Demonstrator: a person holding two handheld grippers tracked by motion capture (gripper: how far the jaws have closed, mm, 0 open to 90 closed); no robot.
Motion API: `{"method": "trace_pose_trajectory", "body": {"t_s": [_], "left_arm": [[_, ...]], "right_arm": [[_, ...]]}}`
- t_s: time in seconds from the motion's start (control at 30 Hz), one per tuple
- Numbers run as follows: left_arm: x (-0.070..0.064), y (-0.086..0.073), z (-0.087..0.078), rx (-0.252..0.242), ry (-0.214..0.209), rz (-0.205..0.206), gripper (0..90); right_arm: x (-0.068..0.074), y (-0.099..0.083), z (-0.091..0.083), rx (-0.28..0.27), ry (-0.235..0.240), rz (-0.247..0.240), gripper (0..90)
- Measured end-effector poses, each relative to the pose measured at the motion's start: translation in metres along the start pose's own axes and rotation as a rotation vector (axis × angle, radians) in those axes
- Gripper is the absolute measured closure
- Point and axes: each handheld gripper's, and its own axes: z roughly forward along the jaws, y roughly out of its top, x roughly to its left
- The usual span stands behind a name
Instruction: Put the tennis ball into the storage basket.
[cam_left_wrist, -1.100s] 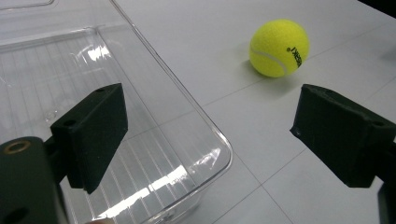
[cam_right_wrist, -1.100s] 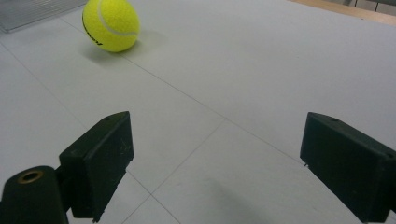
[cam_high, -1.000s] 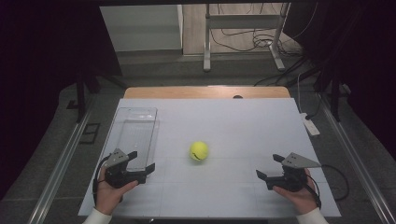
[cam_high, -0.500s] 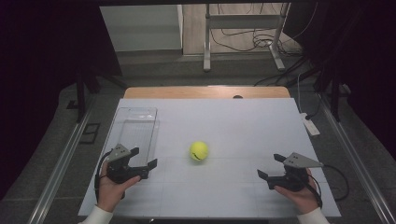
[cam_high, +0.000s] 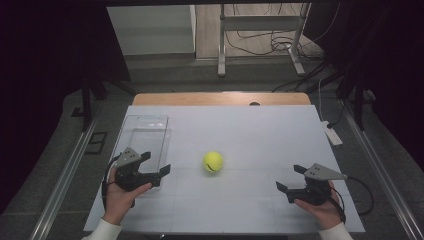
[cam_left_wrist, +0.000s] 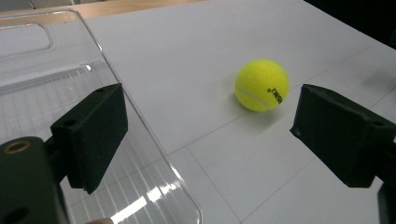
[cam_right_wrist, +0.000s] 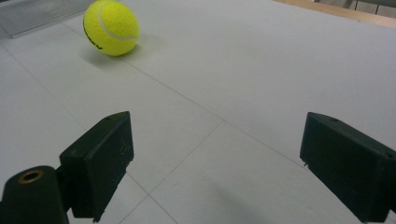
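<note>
A yellow tennis ball (cam_high: 213, 162) lies on the white table top (cam_high: 240, 130), near the middle. My left gripper (cam_high: 156, 164) is open at the near right corner of a clear plastic tray (cam_high: 145, 121), with nothing between its jaws. The left gripper view has the ball (cam_left_wrist: 261, 85) ahead between the open left gripper (cam_left_wrist: 212, 126) jaws, and the tray (cam_left_wrist: 46, 84) under the left jaw. My right gripper (cam_high: 290, 178) stands open and holds nothing near the front right. The right gripper view puts the ball (cam_right_wrist: 111, 27) far ahead of the right gripper (cam_right_wrist: 219, 158), to the left.
A white power strip (cam_high: 332, 135) lies at the table's right edge. The wooden far edge (cam_high: 220, 98) bounds the table top. Metal stand legs (cam_high: 220, 45) and cables are on the floor beyond. A corner of the tray (cam_right_wrist: 37, 14) appears past the ball.
My left gripper has shifted a little forward and right, toward the ball. The right gripper and the ball have stayed put.
</note>
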Motion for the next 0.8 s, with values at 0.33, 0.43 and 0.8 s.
{"method": "trace_pose_trajectory", "body": {"t_s": [0.33, 0.43, 0.8], "left_arm": [[-0.002, 0.014, -0.002, -0.006, -0.019, 0.031, 11.5], [-0.002, 0.016, -0.002, -0.005, -0.021, 0.034, 11.5], [0.001, 0.023, 0.004, 0.012, -0.042, 0.046, 11.6]], "right_arm": [[0.0, -0.001, 0.001, 0.006, -0.001, -0.001, 10.1], [0.0, -0.002, 0.001, 0.008, -0.003, 0.0, 10.1], [0.0, -0.003, 0.003, 0.019, -0.004, -0.001, 10.2]]}}
